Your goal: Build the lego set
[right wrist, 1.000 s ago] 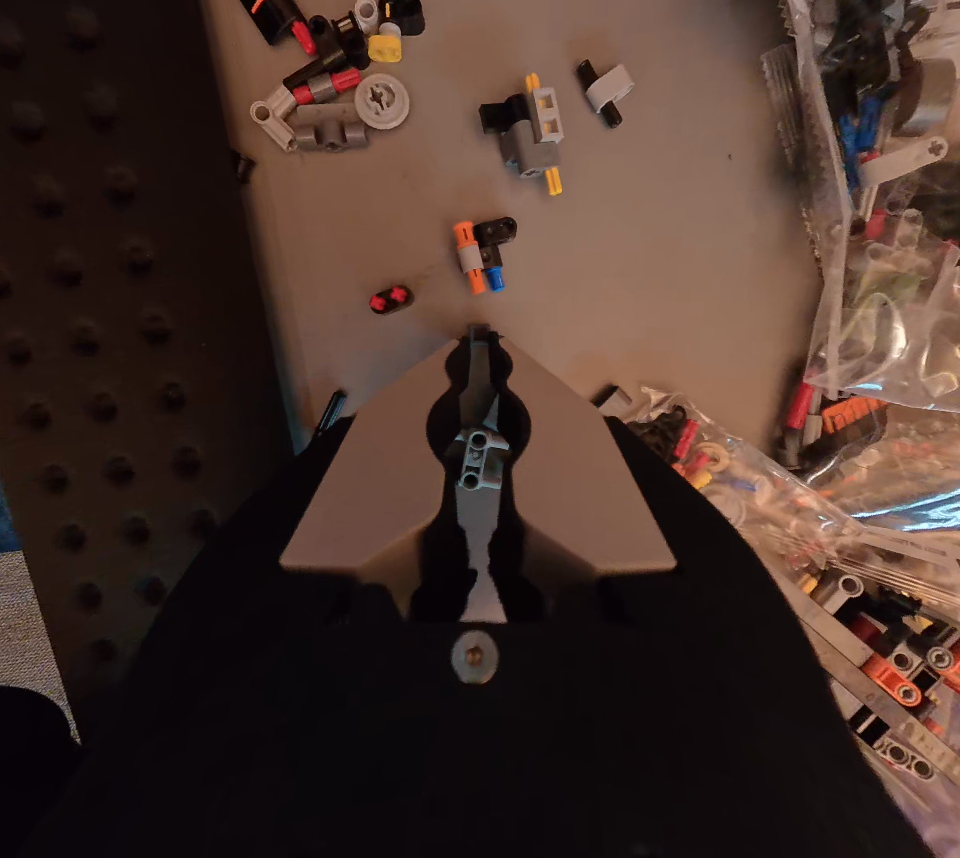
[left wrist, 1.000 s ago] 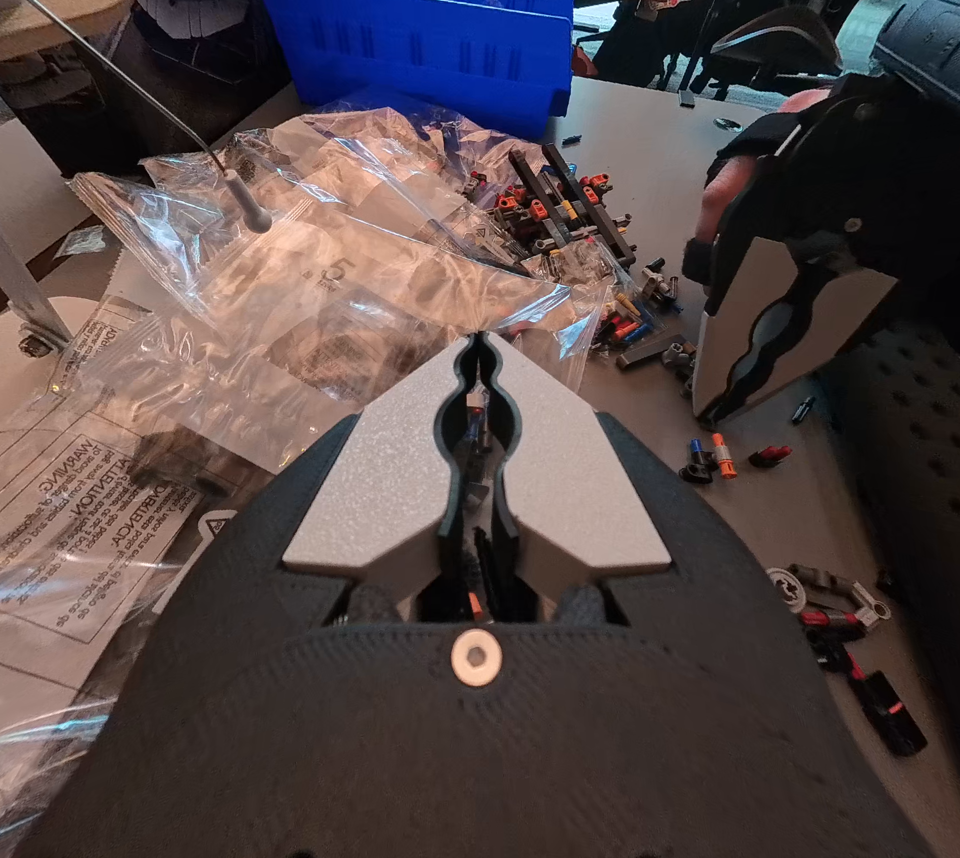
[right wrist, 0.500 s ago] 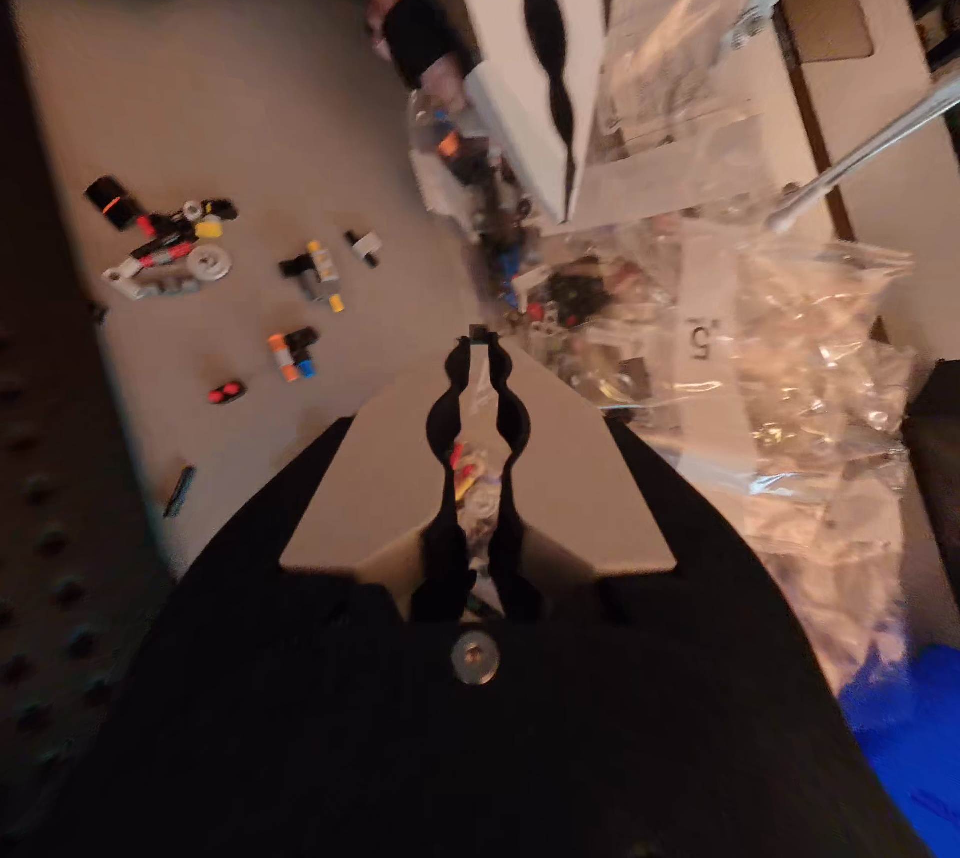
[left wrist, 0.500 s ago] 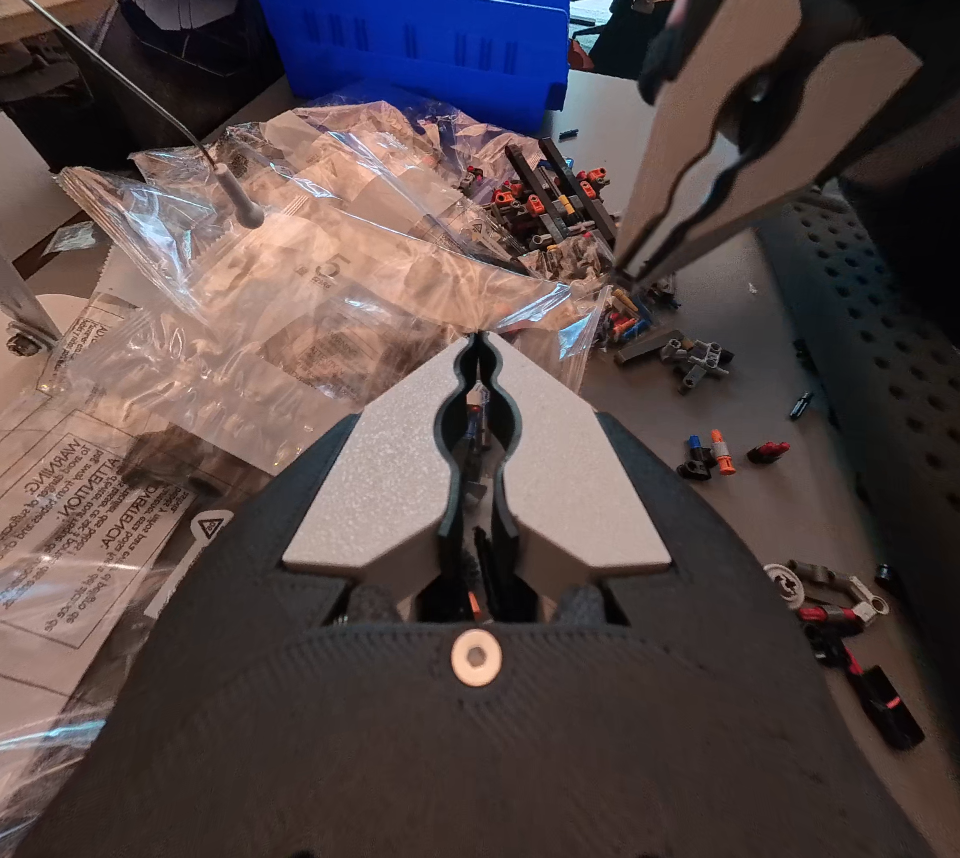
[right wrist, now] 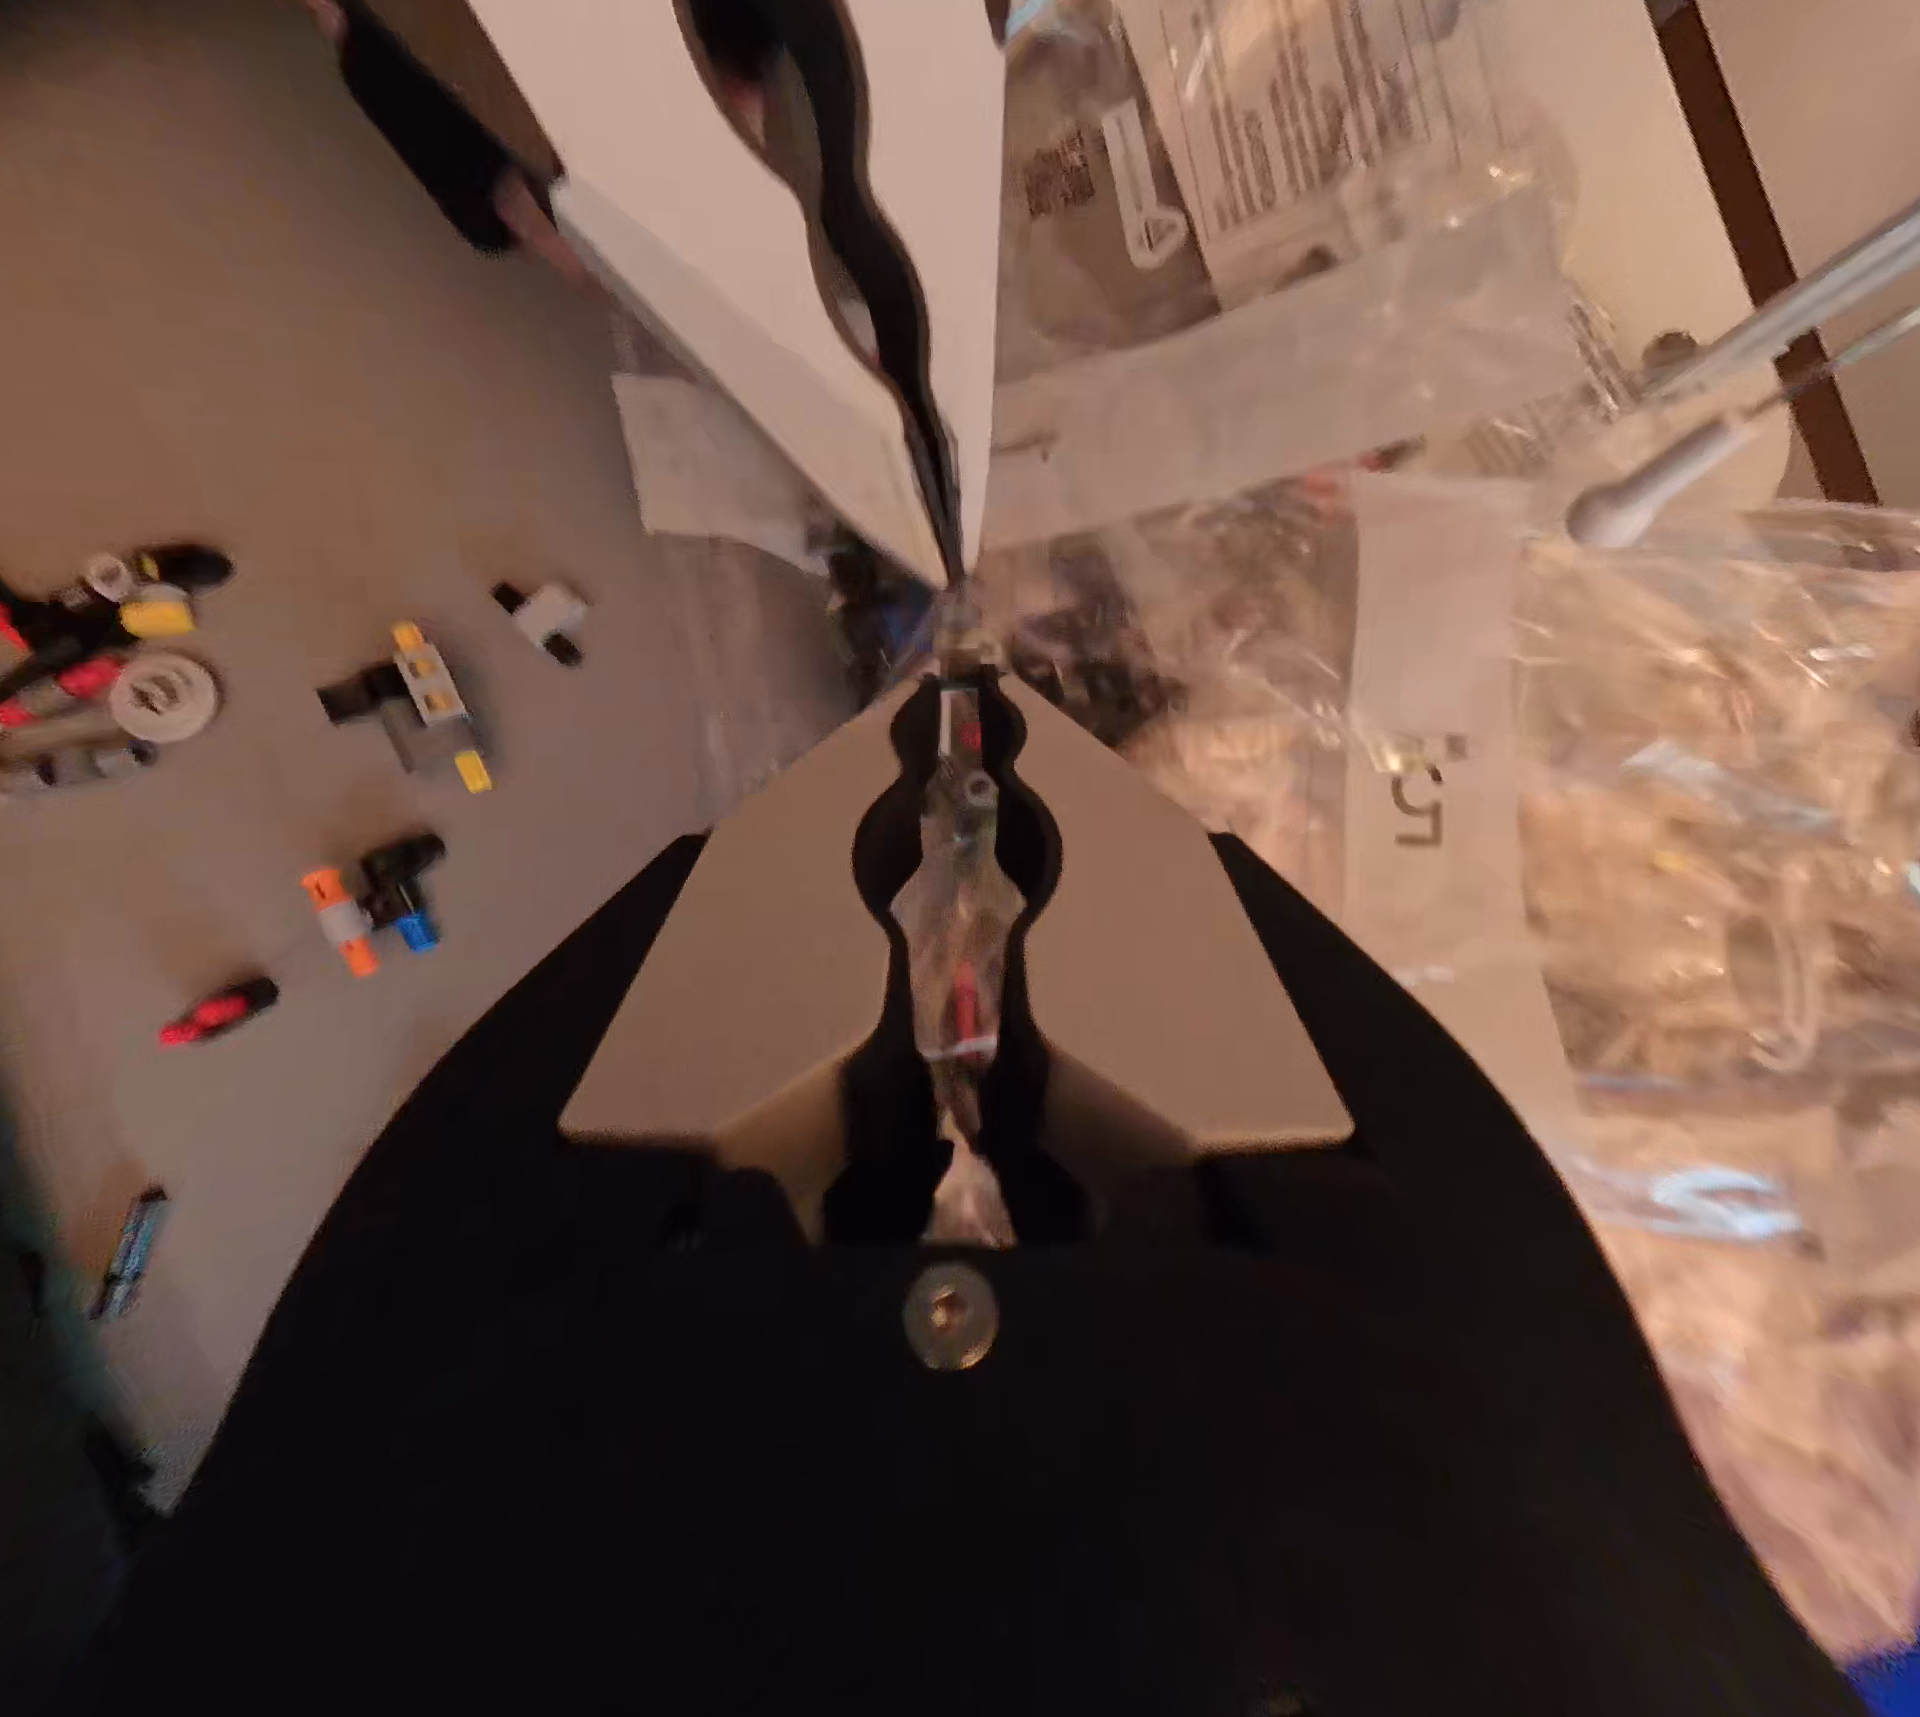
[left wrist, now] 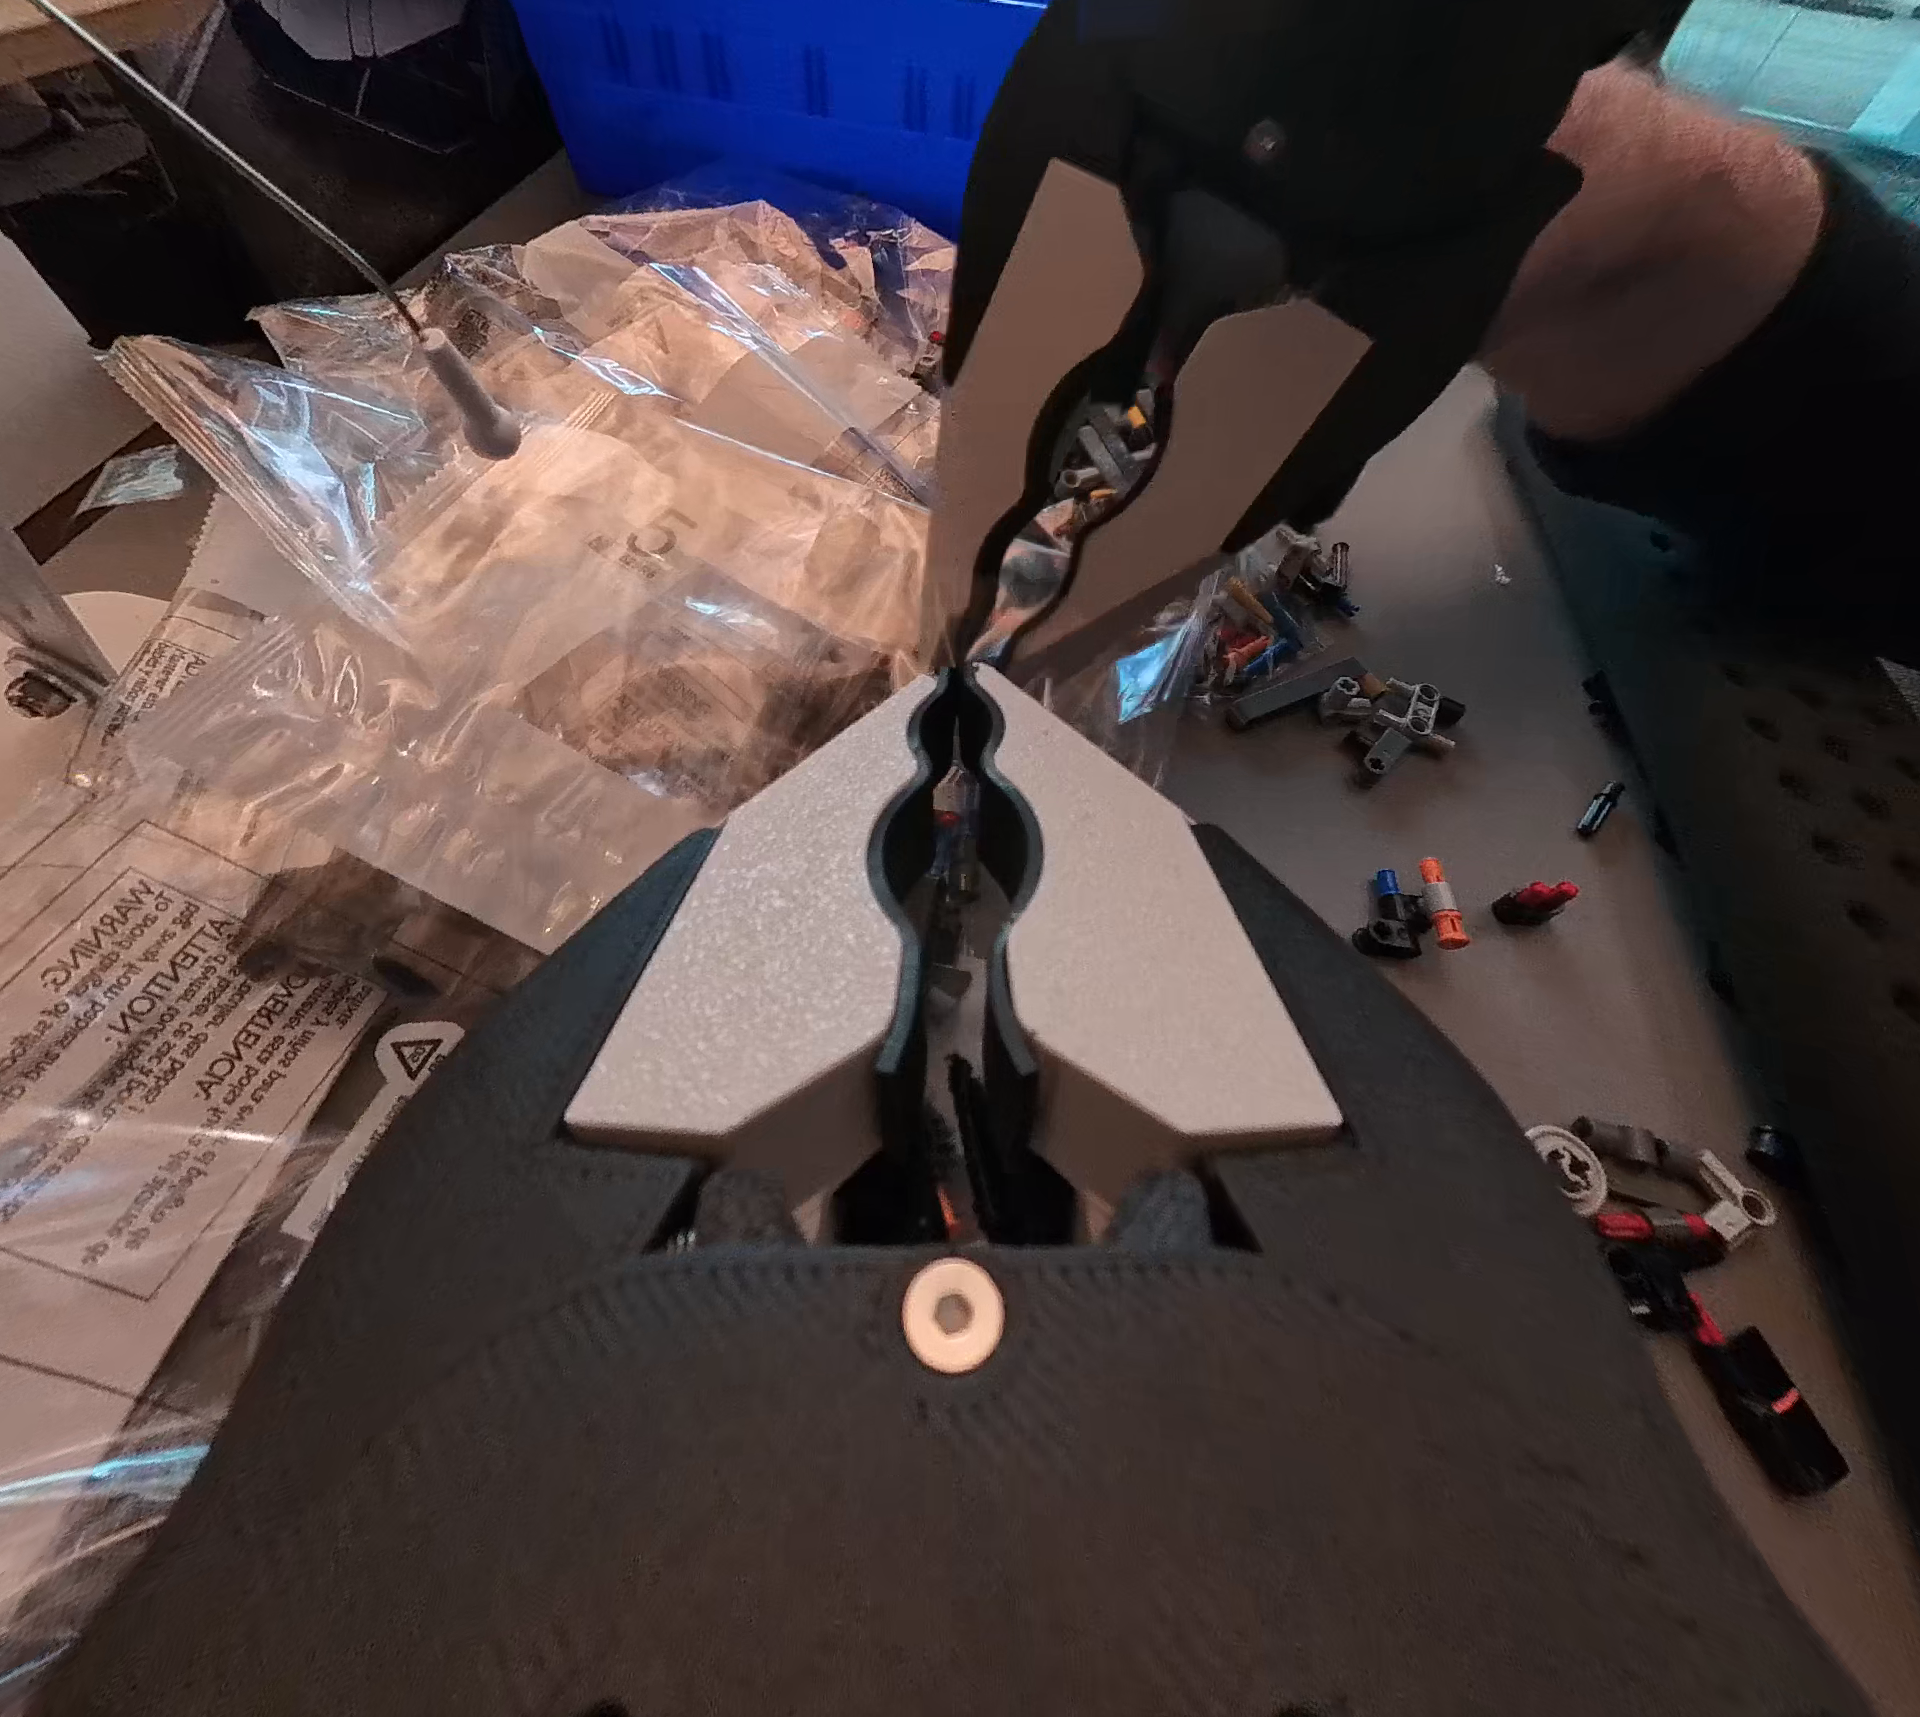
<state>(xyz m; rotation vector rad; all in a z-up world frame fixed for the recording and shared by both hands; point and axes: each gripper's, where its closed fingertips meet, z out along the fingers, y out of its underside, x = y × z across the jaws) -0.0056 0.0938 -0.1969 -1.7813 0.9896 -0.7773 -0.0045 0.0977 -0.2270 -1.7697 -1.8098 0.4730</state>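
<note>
Since a second ago the right gripper (left wrist: 971,644) has swung from the loose parts on the right of the desk (left wrist: 1538,1023) over to the pile of bags, and its tip now meets the tip of the left gripper (left wrist: 961,680) over the clear plastic bag (left wrist: 665,670). Both grippers have their fingers pressed together at the tips; in the right wrist view a crumpled fold of clear plastic bag (right wrist: 961,940) with small red and grey parts inside fills the gap behind the right gripper (right wrist: 961,680) tips, while the left gripper (right wrist: 951,566) comes in from the far side, and whether it too pinches the film I cannot tell. Loose lego pieces lie on the bare desk to the right of the bags: a grey connector cluster (left wrist: 1392,717), a black piece with blue and orange pins (left wrist: 1413,909), a small red-and-black pin (left wrist: 1536,900) and, nearer, a group with a white wheel hub (left wrist: 1569,1179). A blue bin (left wrist: 790,57) stands at the far side behind the bags.
</note>
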